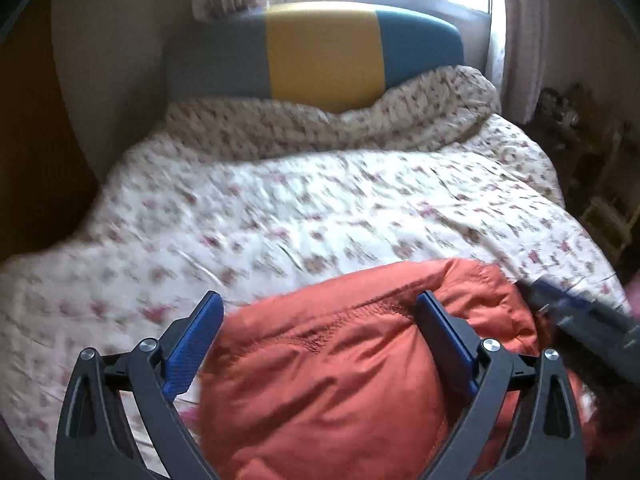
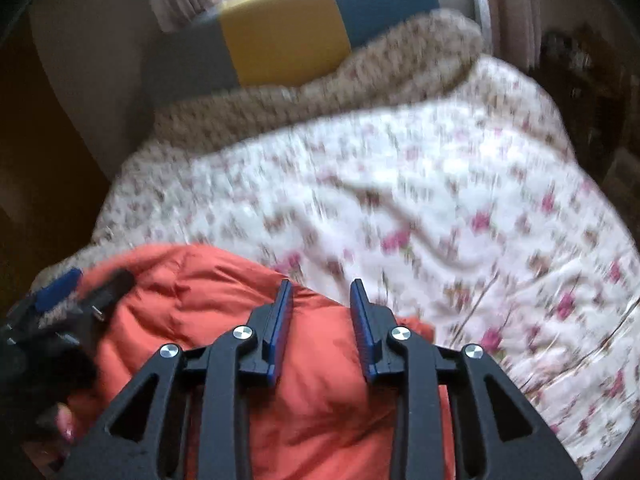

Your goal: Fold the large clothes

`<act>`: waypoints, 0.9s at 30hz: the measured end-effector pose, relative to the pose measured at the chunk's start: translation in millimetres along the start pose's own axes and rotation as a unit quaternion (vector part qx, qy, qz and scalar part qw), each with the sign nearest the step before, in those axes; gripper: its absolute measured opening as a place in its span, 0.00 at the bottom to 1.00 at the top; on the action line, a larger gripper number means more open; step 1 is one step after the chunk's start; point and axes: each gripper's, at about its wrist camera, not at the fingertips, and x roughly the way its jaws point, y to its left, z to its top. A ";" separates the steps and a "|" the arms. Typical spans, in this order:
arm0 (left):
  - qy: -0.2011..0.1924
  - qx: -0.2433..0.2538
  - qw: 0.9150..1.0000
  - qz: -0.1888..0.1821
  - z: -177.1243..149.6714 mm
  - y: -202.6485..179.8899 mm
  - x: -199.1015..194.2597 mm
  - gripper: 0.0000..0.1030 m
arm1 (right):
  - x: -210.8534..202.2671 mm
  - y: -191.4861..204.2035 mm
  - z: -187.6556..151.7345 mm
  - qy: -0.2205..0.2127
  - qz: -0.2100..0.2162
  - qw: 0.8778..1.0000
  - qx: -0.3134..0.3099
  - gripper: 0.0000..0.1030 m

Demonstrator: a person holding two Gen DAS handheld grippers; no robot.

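- Left wrist view gives me the bed [image 1: 304,208] first: a flowered cover spread flat across it, a rumpled quilt [image 1: 360,120] bunched against the headboard [image 1: 320,52], and a window behind.
- My coat [image 1: 340,368], orange and padded, lies in a puffy heap on the near edge of the bed, under both my claws. It looks doubled over on itself, with a stitched seam running across the top, though I cannot tell which part is sleeve and which is body.
- My left claw [image 1: 320,344] is released, jaws spread wide over the coat with nothing pinched between the pads; cloth sits below them, not in them.
- My right claw [image 2: 320,332] is parted only a little, and I see the coat below and through the gap, not clamped, so I judge it let go too.
- Each claw shows at the edge of the other's view, blurred, so they work close side by side over the same heap.
- My judgement on the step: one fold has been laid down and dropped, and the coat is still a thick lump, so folding is partway at best.
- Next I would need a fresh hold on a clear edge, each claw biting through one layer only, then carry it across and press it flat. Padded cloth springs back and slips.
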 end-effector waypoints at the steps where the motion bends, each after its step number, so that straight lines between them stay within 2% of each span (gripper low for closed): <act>1: 0.003 0.003 1.000 -0.005 -2.2 -2.1 3.4 0.93 | 4.0 -4.0 -3.4 0.005 0.007 1.000 0.008 0.27; 5: 0.005 0.046 0.999 0.022 -14.9 -19.7 10.4 0.93 | 12.0 -14.9 -15.9 0.010 0.019 0.999 0.044 0.27; 7: 0.001 0.053 0.998 0.022 -18.2 -20.7 11.6 0.93 | 9.8 -17.2 -22.6 0.001 0.017 0.998 0.054 0.27; 10: -0.009 0.048 0.999 0.006 -25.5 -15.4 14.3 0.93 | 10.3 -12.9 -30.7 -0.025 -0.004 0.998 0.049 0.27; 13: -0.002 0.042 0.999 0.004 -26.8 -12.5 23.9 0.93 | 15.7 -4.0 -29.4 -0.026 -0.035 0.998 0.036 0.27; 27: -0.012 0.044 0.999 0.007 -37.4 -13.9 33.8 0.93 | 22.6 -7.3 -33.5 -0.031 -0.042 0.998 0.033 0.27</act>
